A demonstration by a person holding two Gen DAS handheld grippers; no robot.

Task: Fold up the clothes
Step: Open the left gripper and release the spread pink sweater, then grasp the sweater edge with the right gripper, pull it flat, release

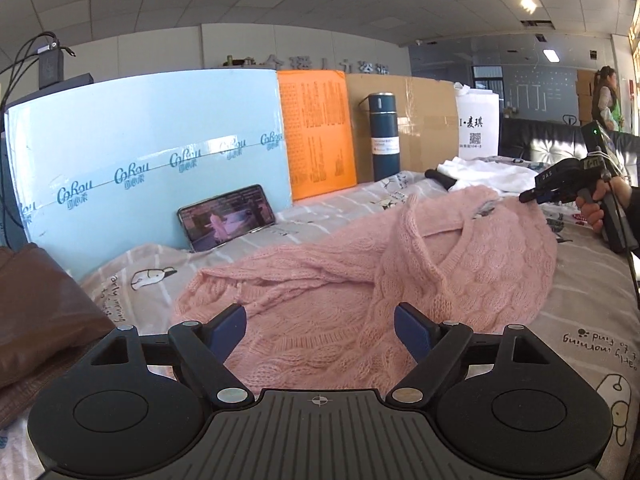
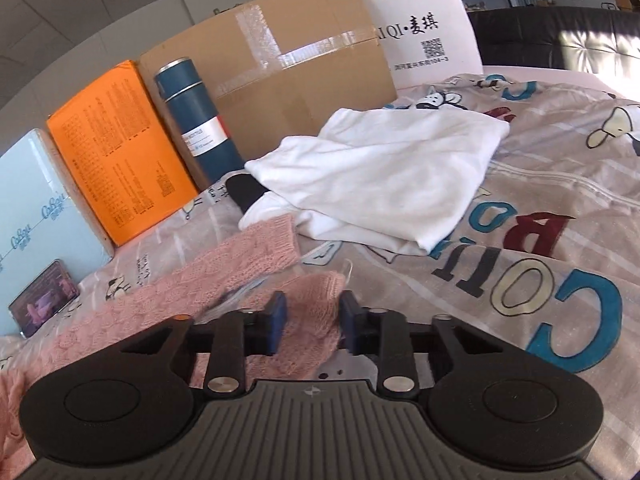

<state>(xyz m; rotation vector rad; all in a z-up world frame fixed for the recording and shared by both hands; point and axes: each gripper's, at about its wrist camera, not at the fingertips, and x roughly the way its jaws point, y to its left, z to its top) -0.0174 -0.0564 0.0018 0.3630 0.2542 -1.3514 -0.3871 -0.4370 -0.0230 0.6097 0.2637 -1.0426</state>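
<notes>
pink knit sweater [image 1: 400,276] rumpled | left hand-held gripper [image 1: 320,326] apart | right hand-held gripper [image 2: 312,322] clamped on its edge

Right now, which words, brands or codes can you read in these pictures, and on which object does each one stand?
"CoRou", repeated: pale blue box.
"QI·麦琪" above a QR code: white bag; the line beneath is too small.
"BD" and "CO", upside down, partly hidden: printed bedsheet.
Orange box: dense print, too small.
Blue flask: label too small.
Wall sign: blurred.
</notes>
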